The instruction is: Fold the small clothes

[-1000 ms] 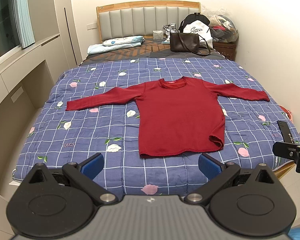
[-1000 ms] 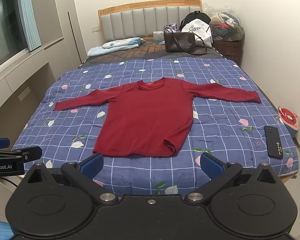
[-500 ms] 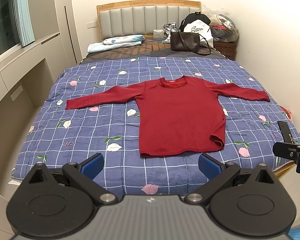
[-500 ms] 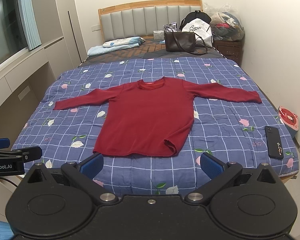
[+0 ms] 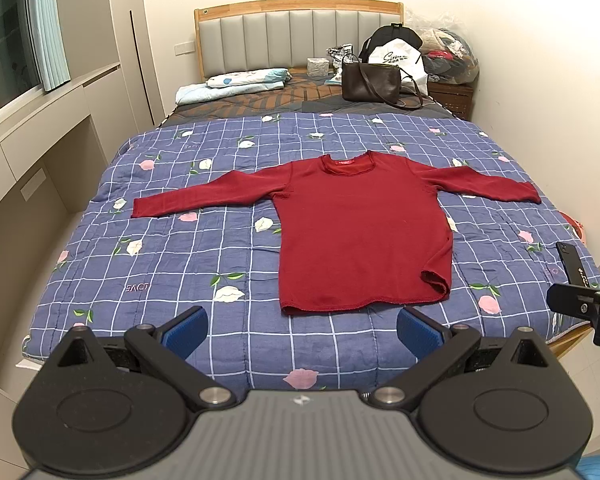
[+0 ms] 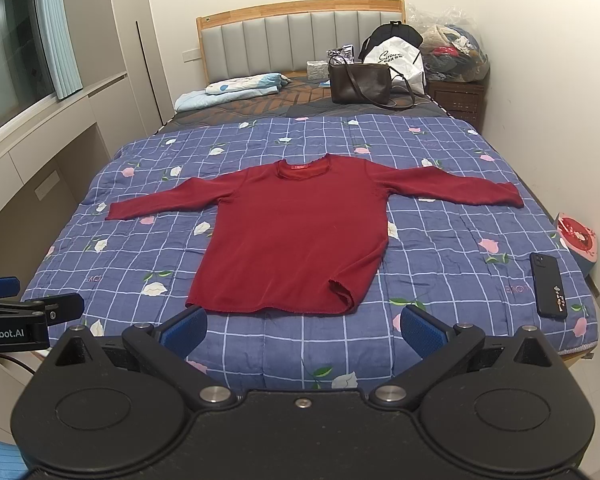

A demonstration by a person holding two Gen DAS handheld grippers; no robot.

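A dark red long-sleeved sweater (image 5: 360,236) (image 6: 296,236) lies flat on the blue checked quilt (image 5: 204,248) (image 6: 452,240), both sleeves spread out sideways and the neck towards the headboard. Its lower right hem corner is turned up a little. My left gripper (image 5: 302,330) hovers open near the foot of the bed, just short of the hem, nothing between its blue pads. My right gripper (image 6: 304,328) is open too, at the same distance from the hem. Each gripper shows at the edge of the other's view.
A black phone (image 6: 548,290) (image 5: 574,268) lies on the quilt near the right front corner. A brown handbag (image 5: 372,82), a white bag, a backpack and folded bedding (image 5: 236,84) sit by the headboard. A built-in cabinet (image 5: 28,168) runs along the left; a wall stands on the right.
Both views have shifted very slightly; the sweater and other objects lie as before. Both grippers stay open.
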